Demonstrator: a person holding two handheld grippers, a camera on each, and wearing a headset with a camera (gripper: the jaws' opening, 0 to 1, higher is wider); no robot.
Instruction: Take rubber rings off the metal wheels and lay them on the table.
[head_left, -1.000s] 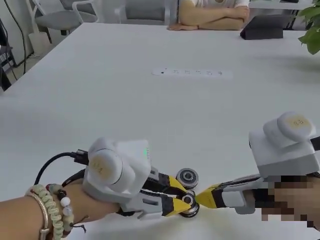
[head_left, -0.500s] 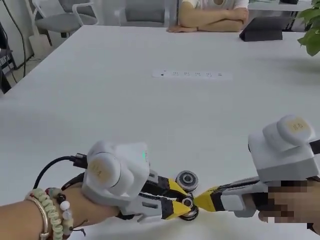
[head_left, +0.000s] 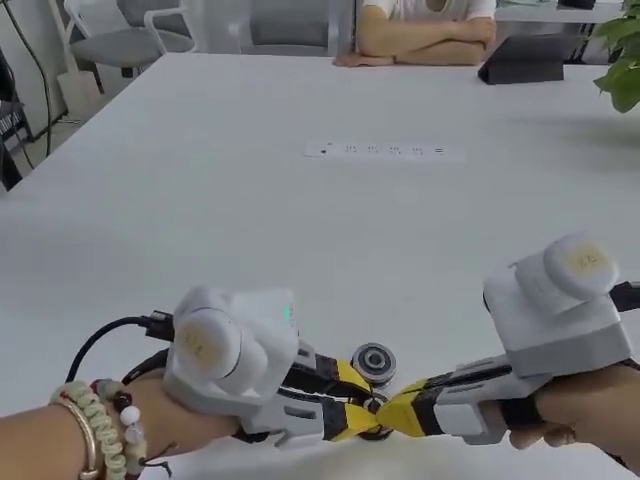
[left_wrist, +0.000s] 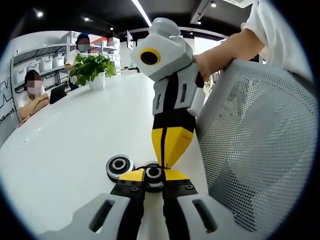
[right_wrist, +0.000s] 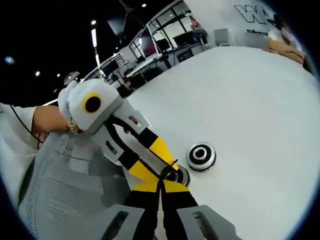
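Rubber is what I'm after, and from my remote seat this looks like an early stage of the job. My left gripper (head_left: 362, 406) has its jaws closed snugly on one metal wheel (left_wrist: 153, 173), holding it low over the near edge of the table (head_left: 300, 220). My right gripper (right_wrist: 160, 185) comes in nose to nose against it, jaws pinched nearly flat together. A thin black loop, which I take to be the rubber ring (right_wrist: 168, 169), runs from the tips to the wheel (it is fine enough that I can't swear the pinch has it).

I judge the first ring to be partly lifted and not yet free. I see no ring lying loose on the tabletop, so nothing is laid down so far.

Counting up: two wheels, one clamped and a second wheel (head_left: 374, 362) lying flat just beside the jaws, untouched. I can make out one ring. Whether the second wheel carries its own I cannot tell, though its dark outer band suggests so. If it does, that one is left to do after this.
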